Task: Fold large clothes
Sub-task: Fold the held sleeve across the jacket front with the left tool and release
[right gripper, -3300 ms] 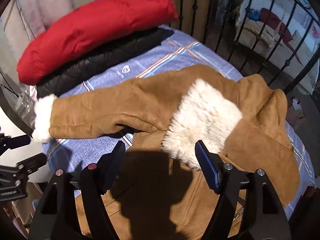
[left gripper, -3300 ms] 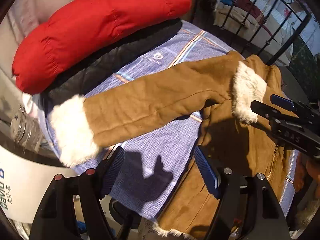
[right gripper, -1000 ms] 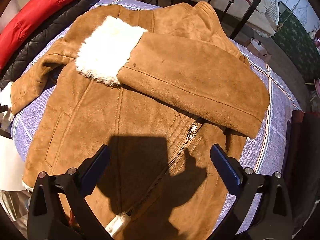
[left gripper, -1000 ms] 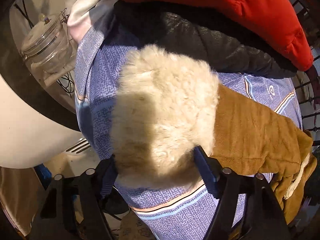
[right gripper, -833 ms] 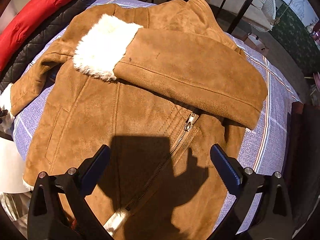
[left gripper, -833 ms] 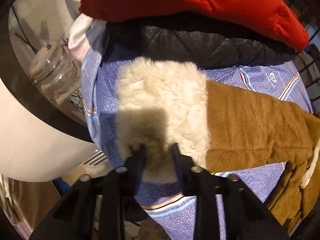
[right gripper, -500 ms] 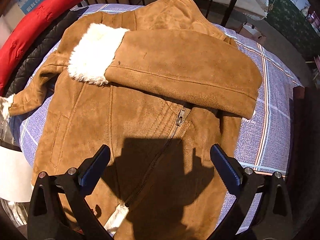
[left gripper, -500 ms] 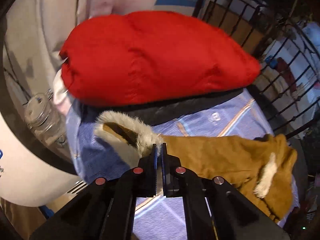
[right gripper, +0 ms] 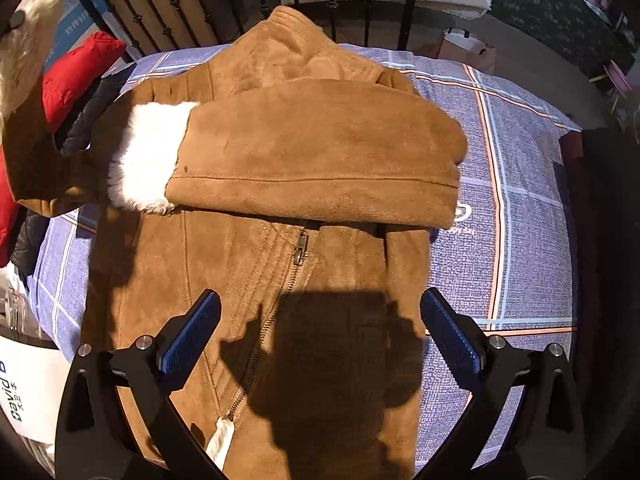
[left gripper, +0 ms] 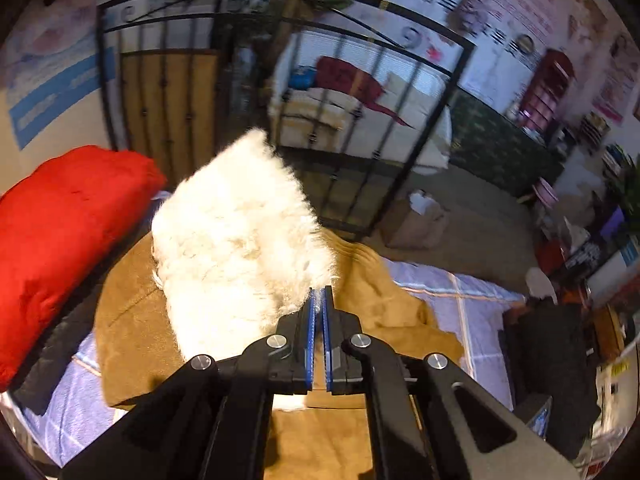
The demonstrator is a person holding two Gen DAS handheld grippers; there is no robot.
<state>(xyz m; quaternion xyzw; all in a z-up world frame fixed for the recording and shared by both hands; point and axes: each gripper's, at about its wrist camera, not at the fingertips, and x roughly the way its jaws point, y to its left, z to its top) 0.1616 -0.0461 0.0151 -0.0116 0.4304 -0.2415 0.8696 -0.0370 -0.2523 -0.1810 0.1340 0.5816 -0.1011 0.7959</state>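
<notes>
While L gripper pinches fluffy white cuff | tan suede jacket flat | R gripper fingers spread

Left tongs are clamped tight, blue pads nearly meeting, angled downward; right tongs gape wide, fingers at eight and four o'clock, pointing steeply down

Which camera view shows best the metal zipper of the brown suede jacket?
The right wrist view: the metal zipper runs in full down the front of the brown suede jacket. In the left wrist view, the closed left gripper and its white fleece cuff hide it.
</notes>
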